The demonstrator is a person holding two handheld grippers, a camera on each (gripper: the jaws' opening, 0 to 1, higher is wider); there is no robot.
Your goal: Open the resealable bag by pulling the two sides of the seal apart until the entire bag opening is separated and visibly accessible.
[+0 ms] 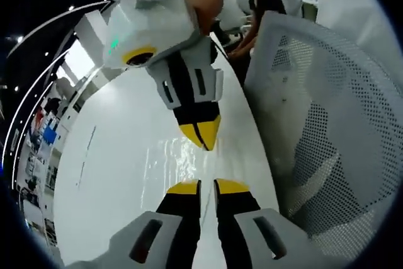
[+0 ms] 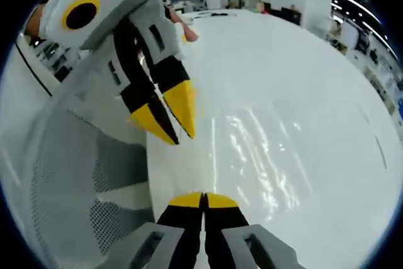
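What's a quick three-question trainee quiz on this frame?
1. True or false: the right claw has its jaws pressed together.
2. What stands beside the white table? A) a white mesh chair B) a red toolbox C) a cardboard box
3. What colour are the tips of the left claw?
Key: 1 true; 2 A; 3 yellow.
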